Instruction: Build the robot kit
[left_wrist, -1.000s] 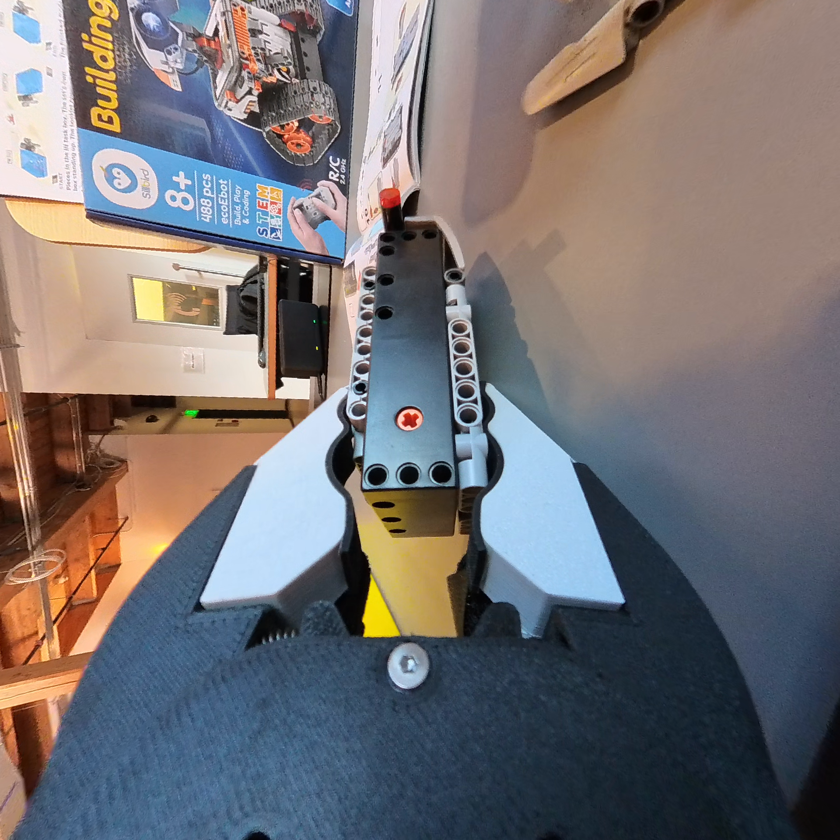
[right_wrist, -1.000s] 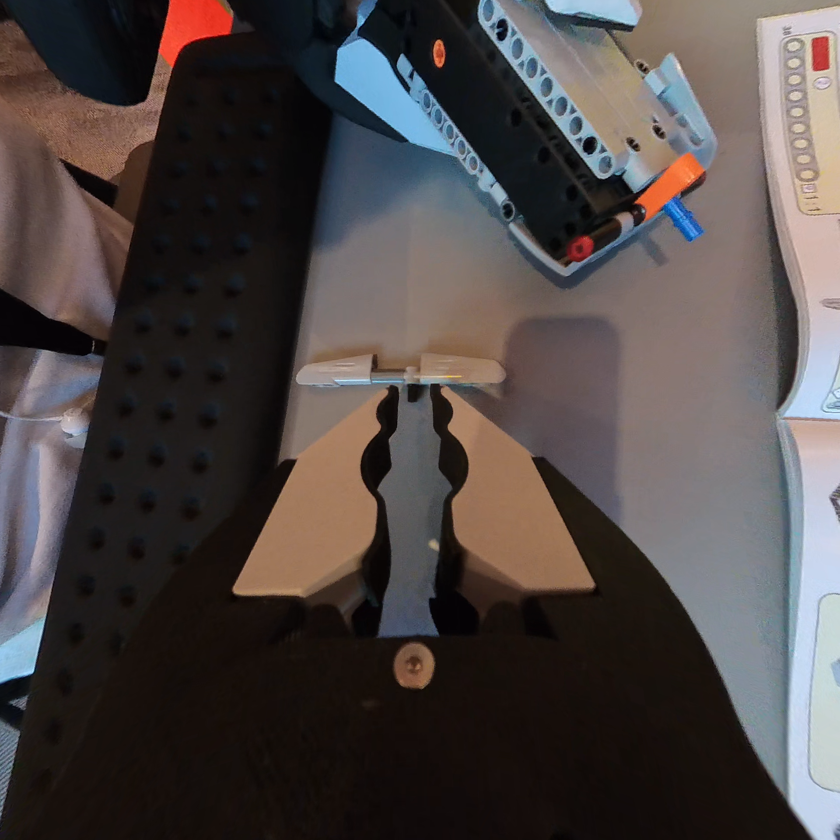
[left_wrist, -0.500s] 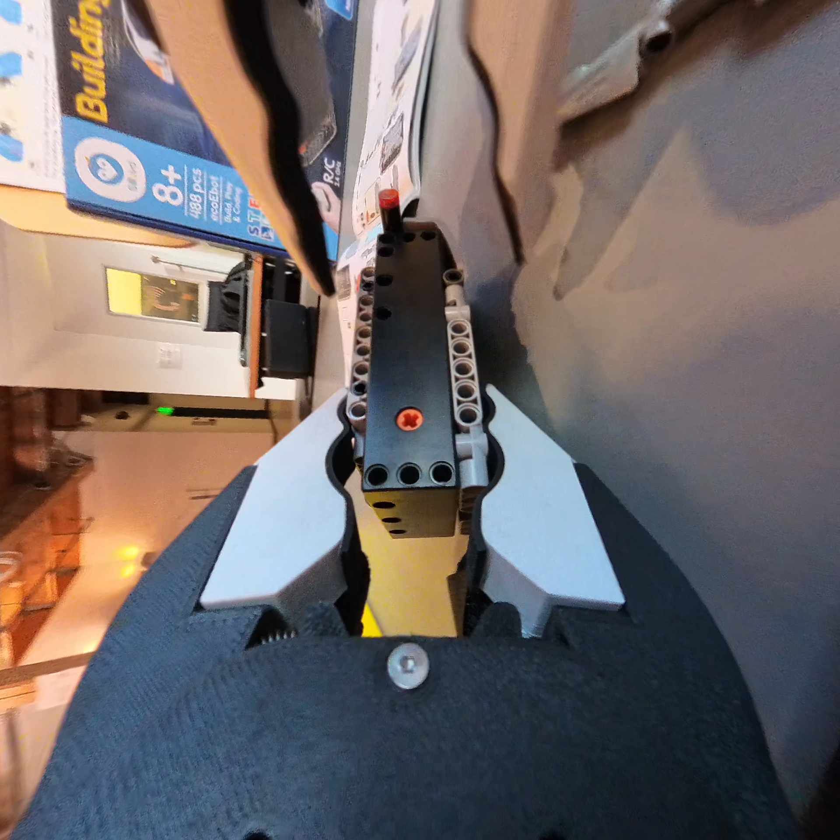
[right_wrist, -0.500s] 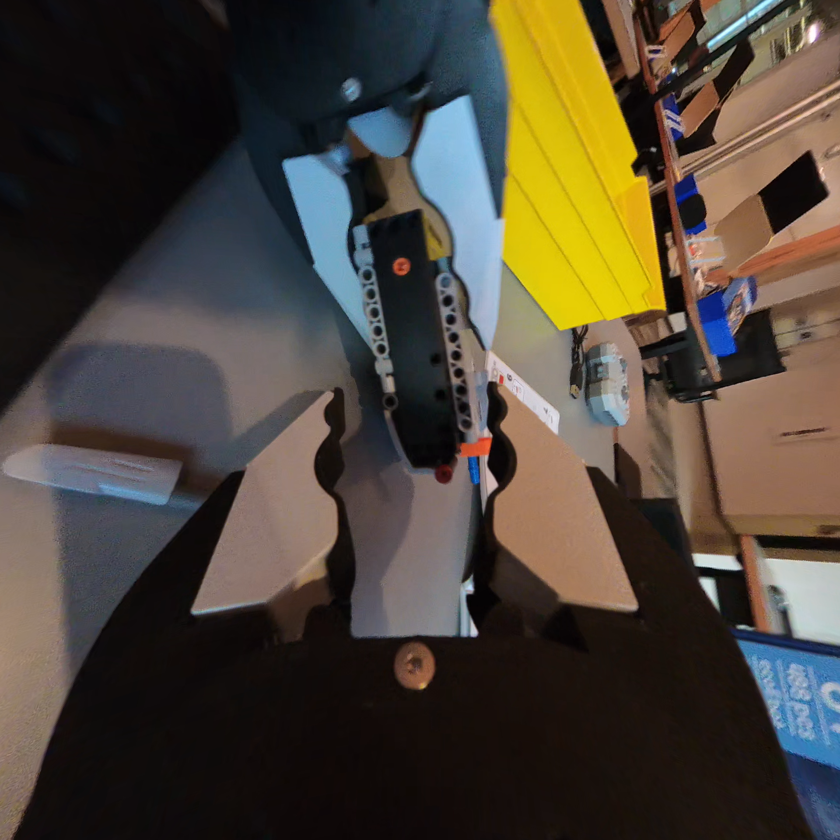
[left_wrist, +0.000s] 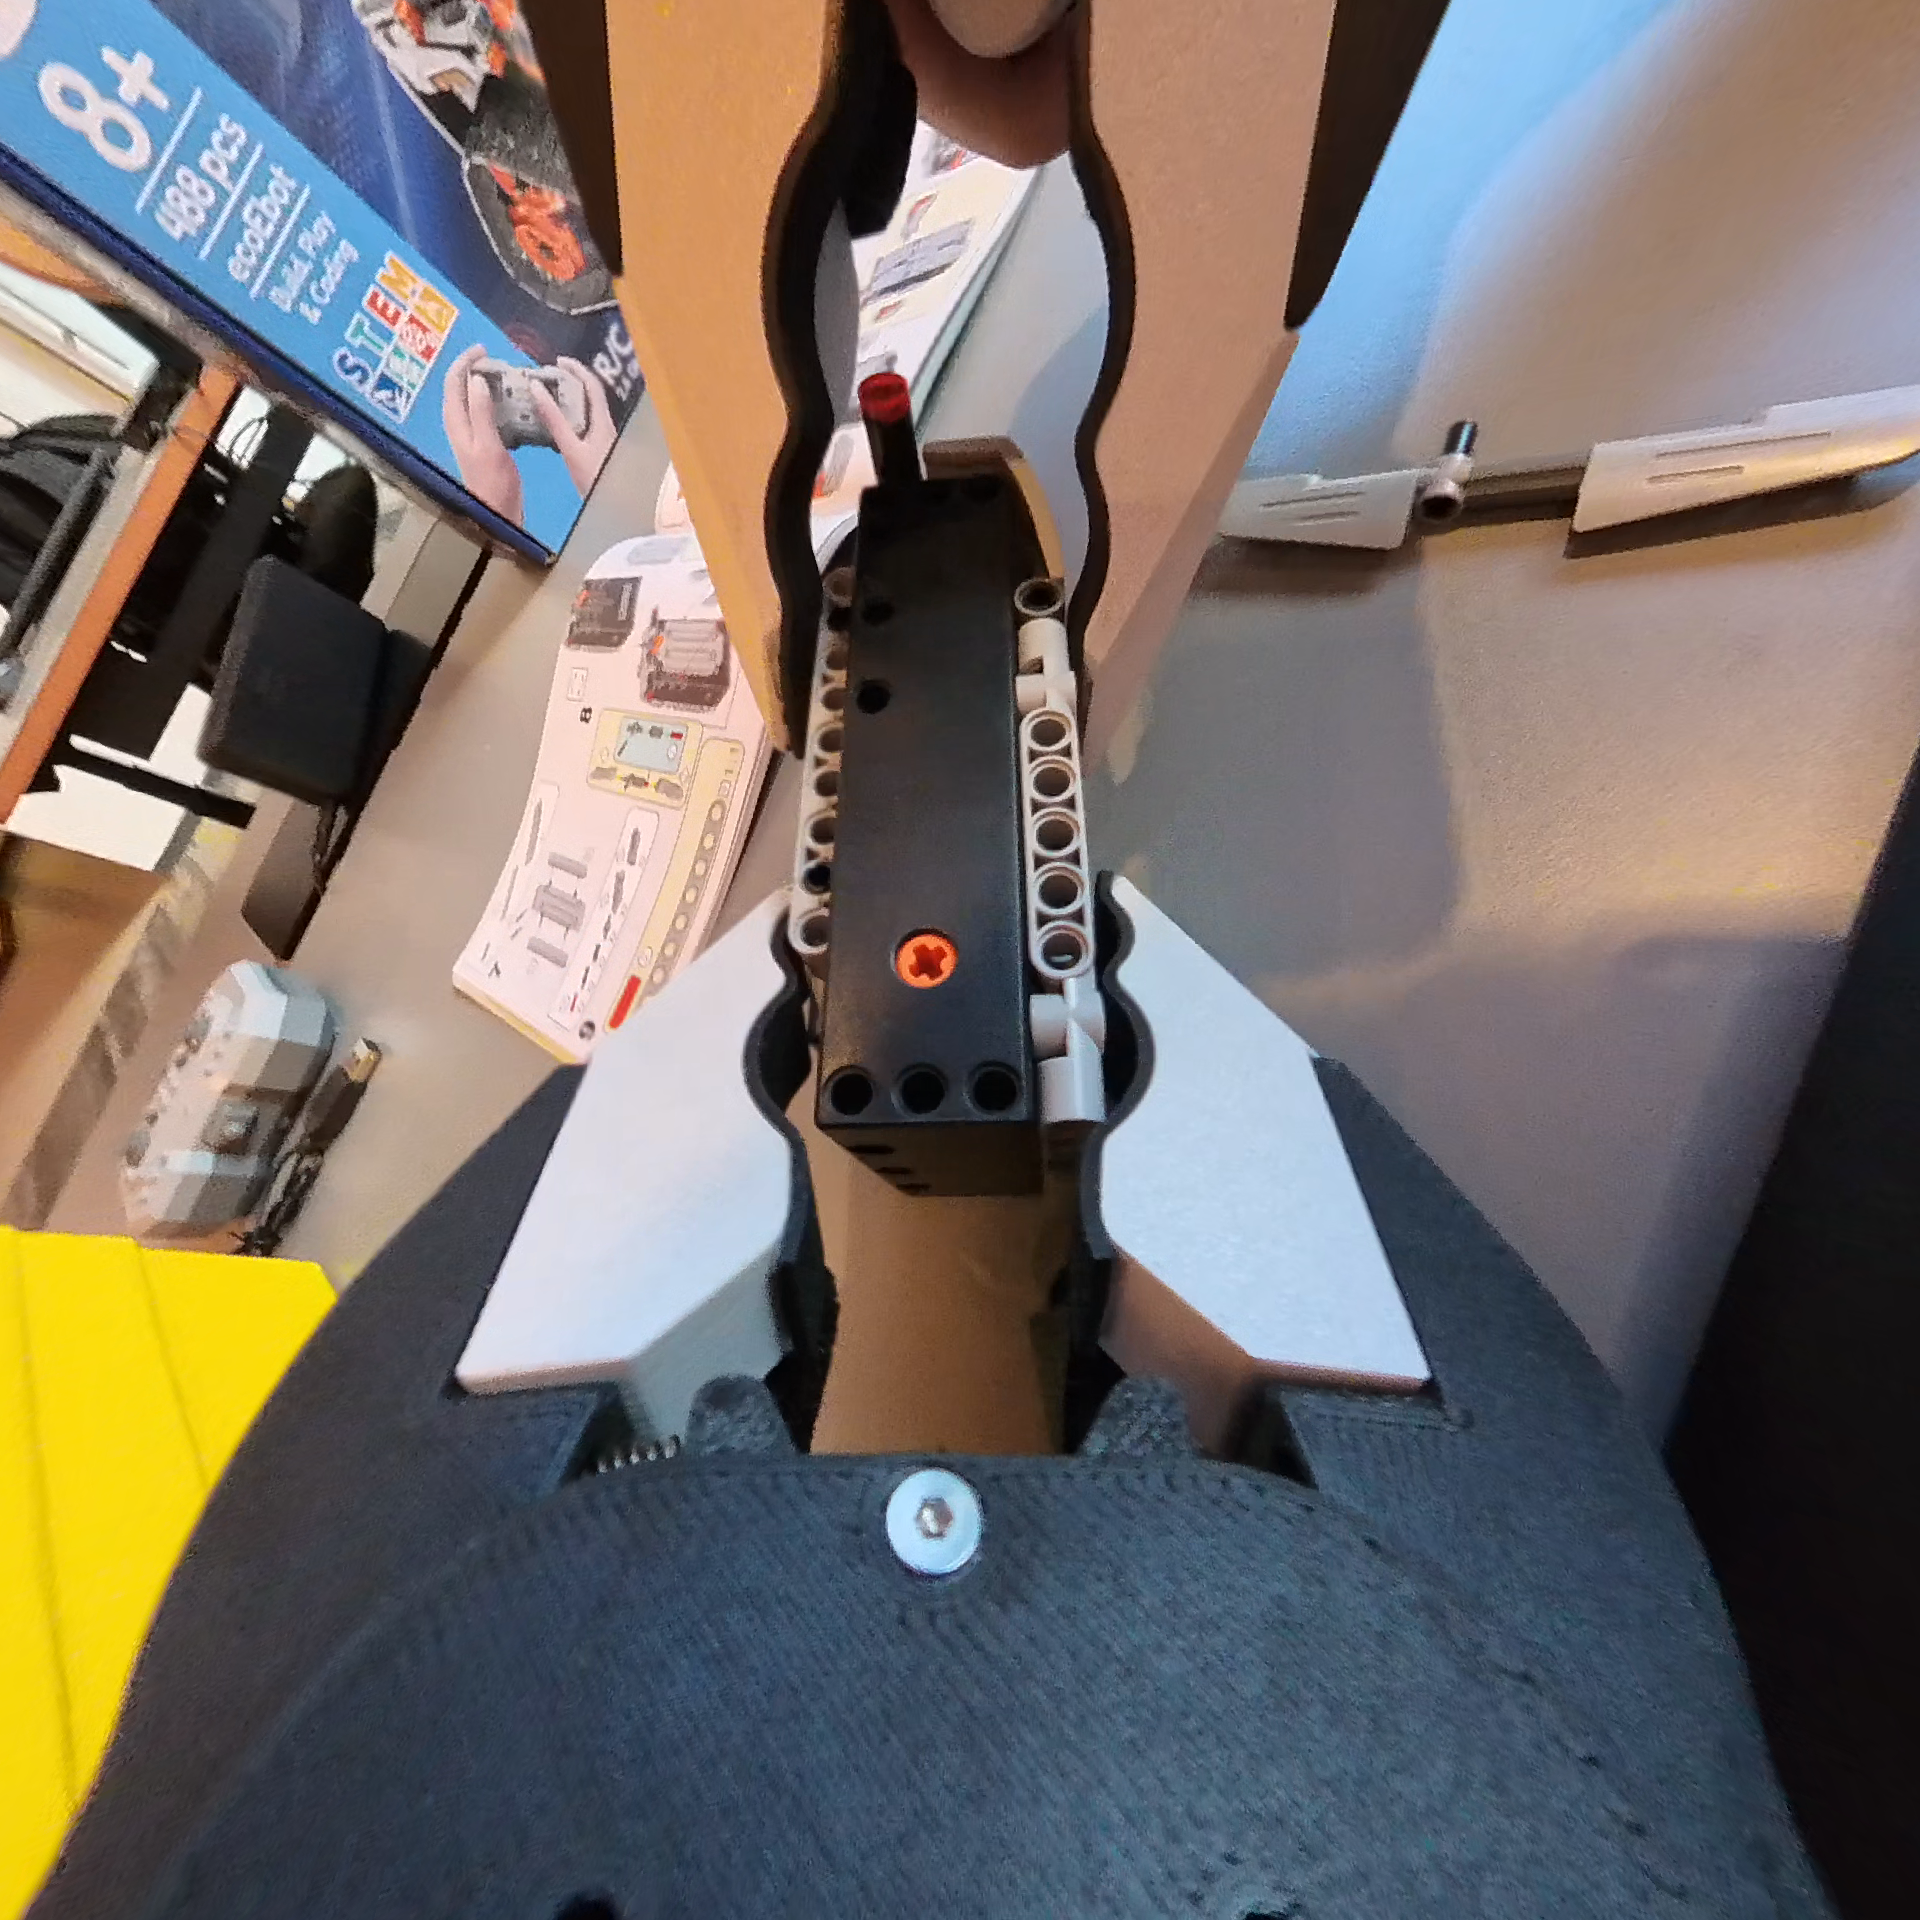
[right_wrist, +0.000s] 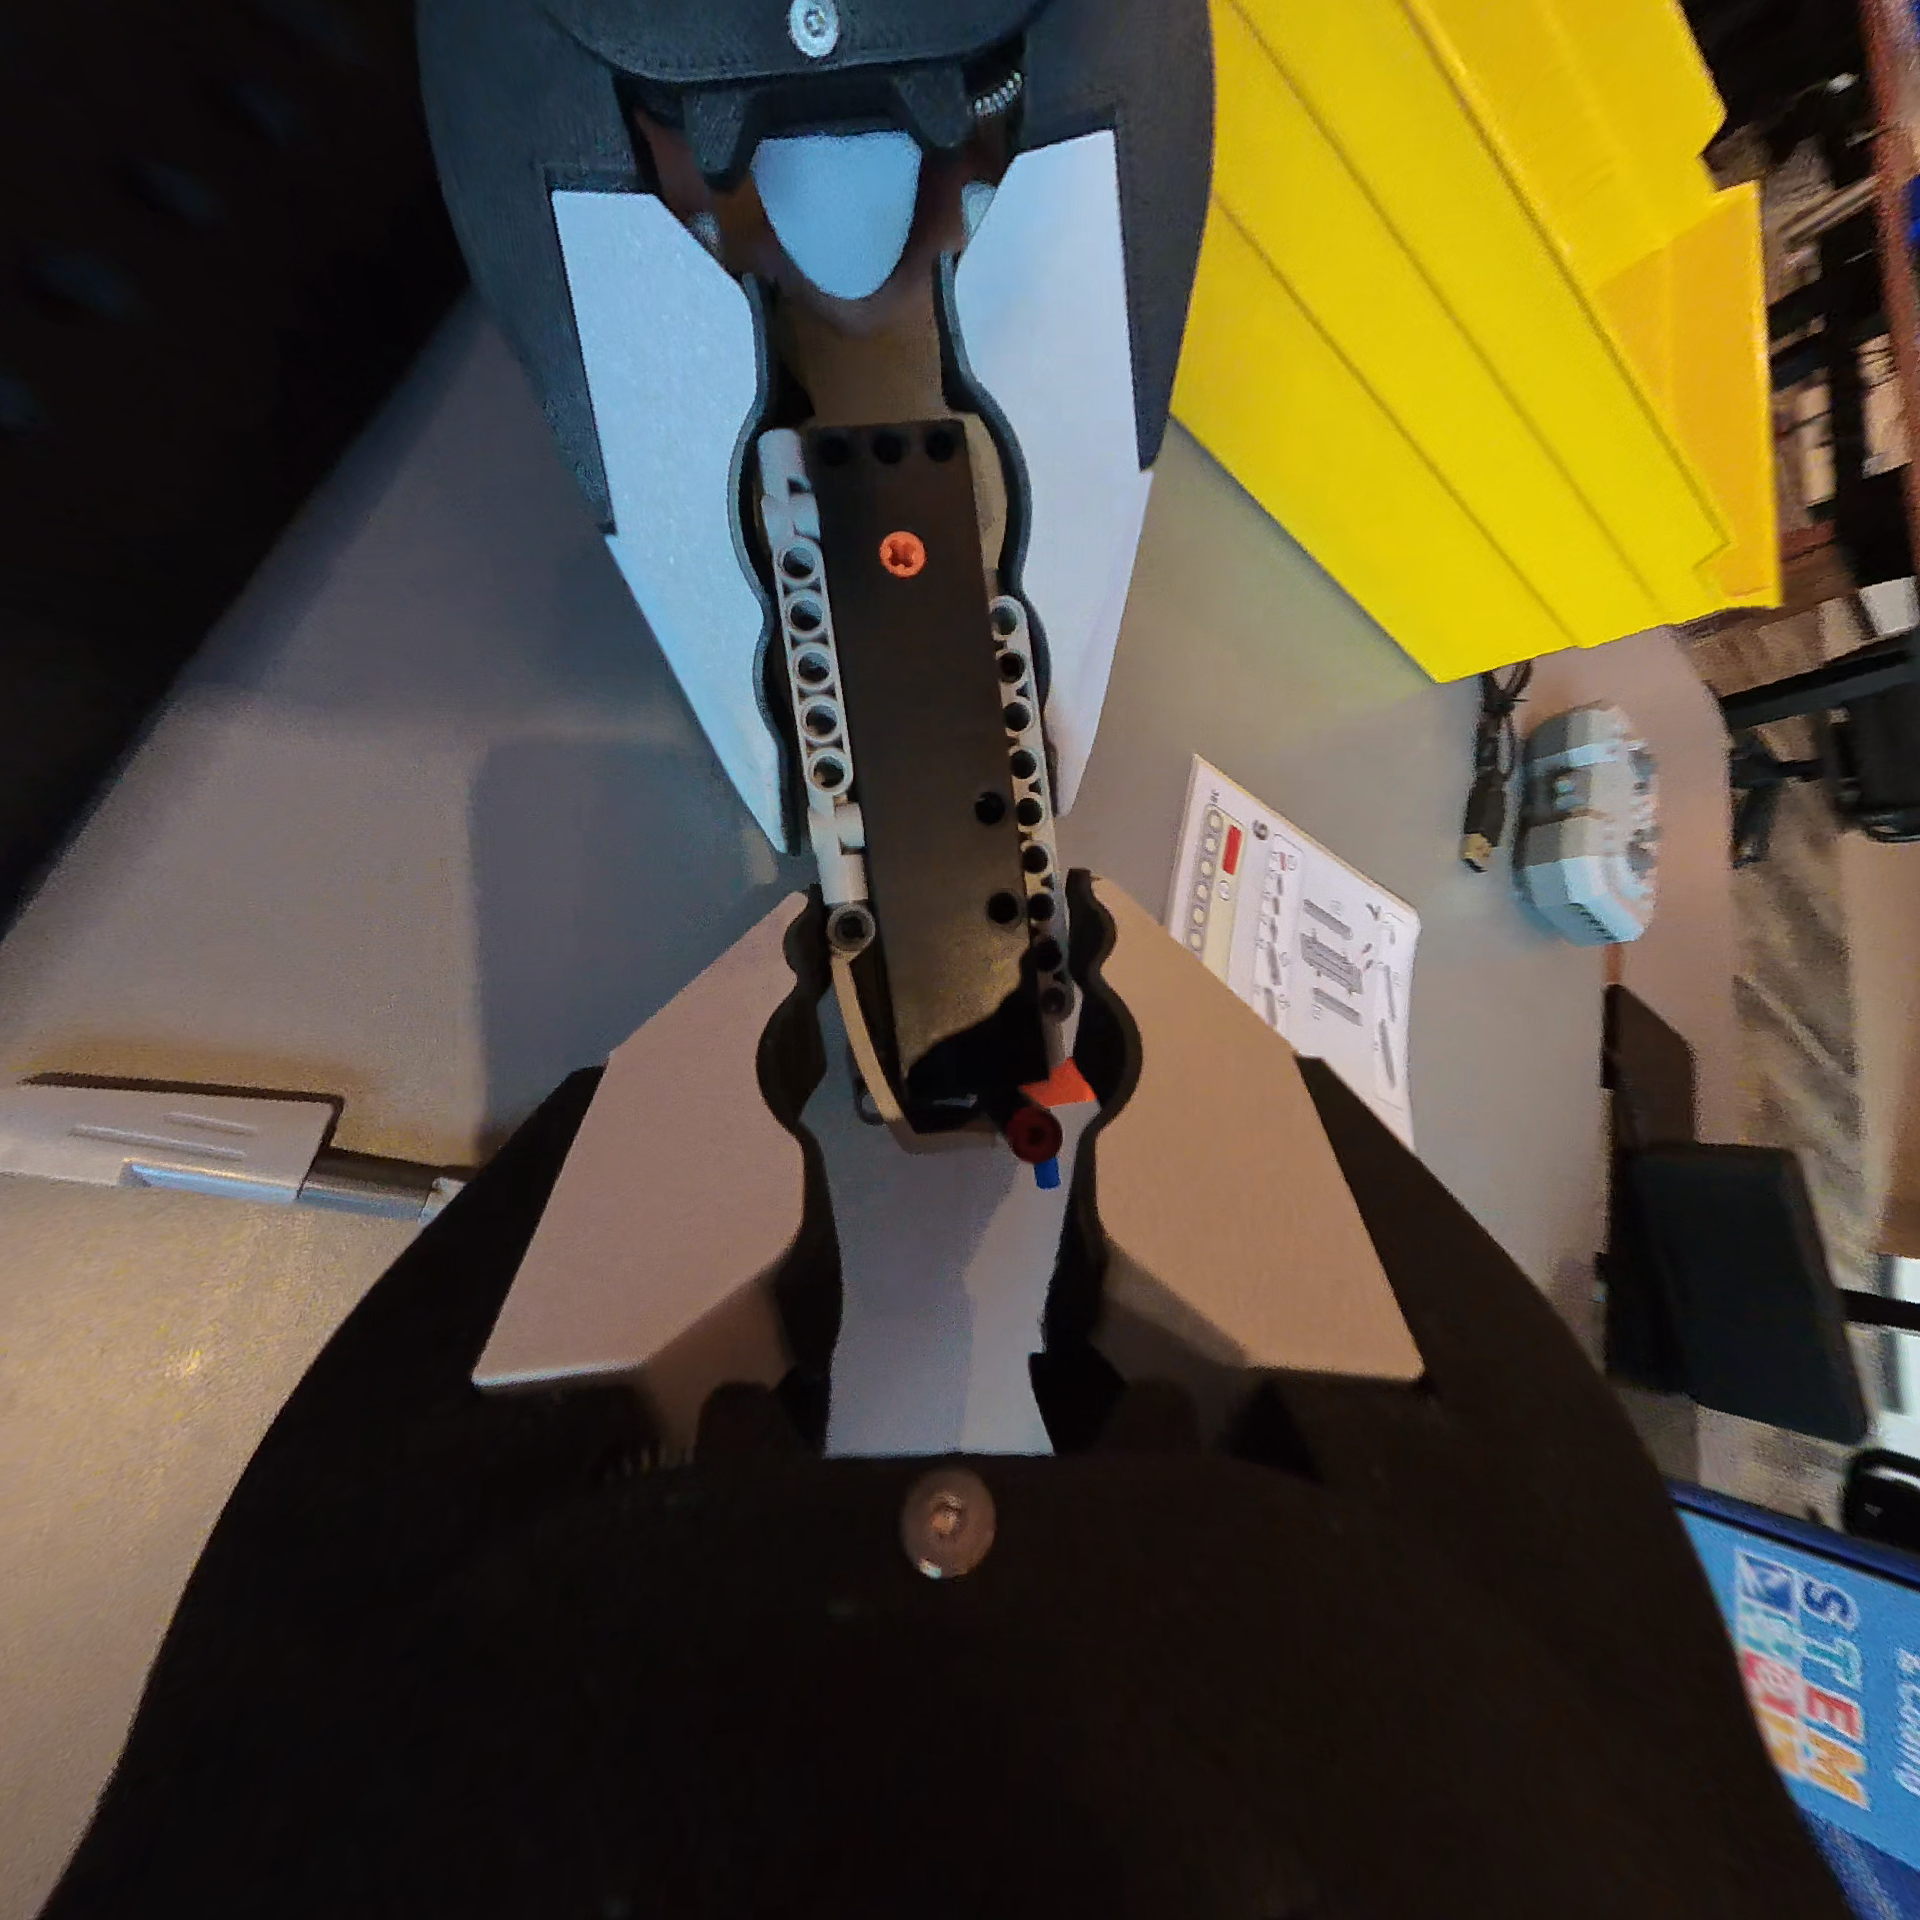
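Observation:
My left gripper (left_wrist: 945, 904) is shut on a long black brick assembly (left_wrist: 925, 810) with grey holed beams on both sides, held above the grey table. A red pin (left_wrist: 883, 395) sticks out of its far end. My right gripper (right_wrist: 940, 904) faces the left gripper (right_wrist: 925, 821) and its fingers hug both sides of the assembly's (right_wrist: 914, 727) other end, by the red pin (right_wrist: 1032, 1127) and an orange piece (right_wrist: 1060, 1086). The right gripper also shows in the left wrist view (left_wrist: 935, 727). A grey blade-shaped piece on an axle (right_wrist: 177, 1143) lies on the table, also in the left wrist view (left_wrist: 1714, 468).
A blue toy kit box (left_wrist: 312, 208), an open instruction booklet (left_wrist: 623, 790) and a grey motor block with a cable (left_wrist: 229, 1091) lie on the table. Yellow bins (right_wrist: 1455, 364) stand behind. A black studded plate (left_wrist: 1849, 1143) borders the table. Both grippers' tips are close together, under 4 cm apart.
My right gripper left the grey blade piece on the table, opened, swung round to face the left gripper and closed in on the assembly's far end. The left gripper kept its hold and tilted.

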